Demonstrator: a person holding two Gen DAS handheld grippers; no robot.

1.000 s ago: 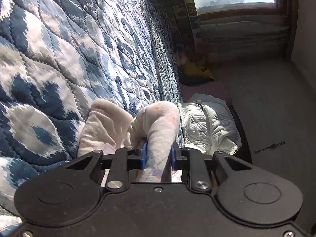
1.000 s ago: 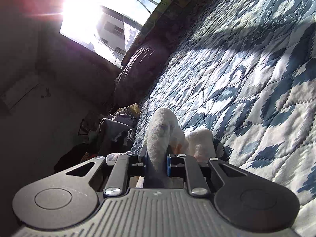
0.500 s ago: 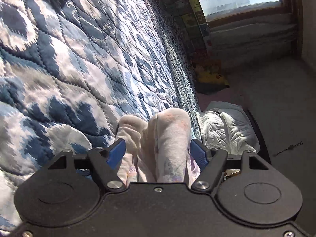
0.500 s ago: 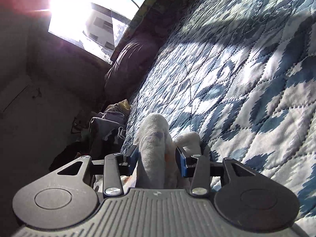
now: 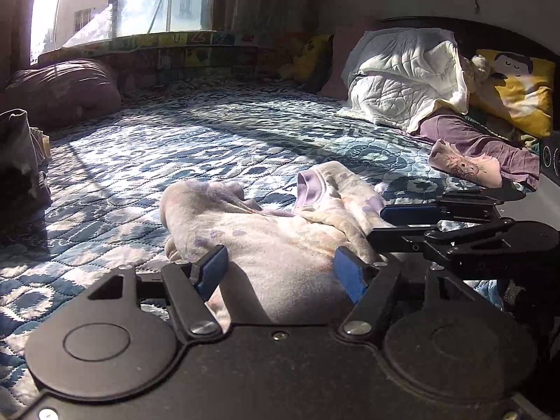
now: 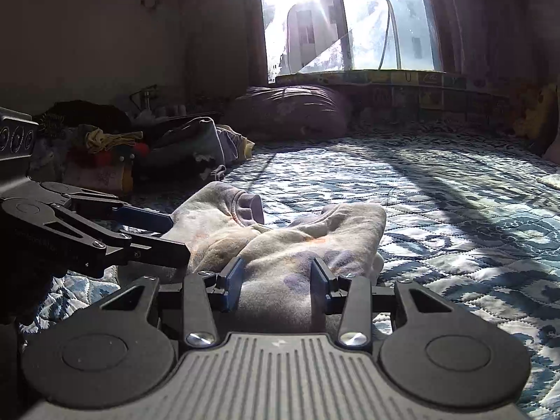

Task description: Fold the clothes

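A pale, faintly pink-and-purple printed garment (image 5: 273, 234) lies crumpled in a low heap on the blue-and-white quilted bedspread (image 5: 147, 161). My left gripper (image 5: 280, 271) is open, its blue pads on either side of the cloth's near edge without pinching it. In the right wrist view the same garment (image 6: 280, 238) spreads out in front of my right gripper (image 6: 276, 276), which is also open and straddles the cloth. Each gripper shows in the other's view: the right gripper (image 5: 379, 224) at the garment's right side, the left gripper (image 6: 171, 232) at its left side.
A white quilt (image 5: 402, 84), a yellow pillow (image 5: 518, 94), a purple garment (image 5: 479, 140) and a small pink printed garment (image 5: 465, 168) lie at the bed's right end. A brown cushion (image 6: 290, 112) sits under the window. A clothes pile (image 6: 105, 147) lies at the left.
Both grippers have gone from shut on the garment to open. The garment now rests on the bed. Both cameras have swung from a steep tilt to level, looking toward the window.
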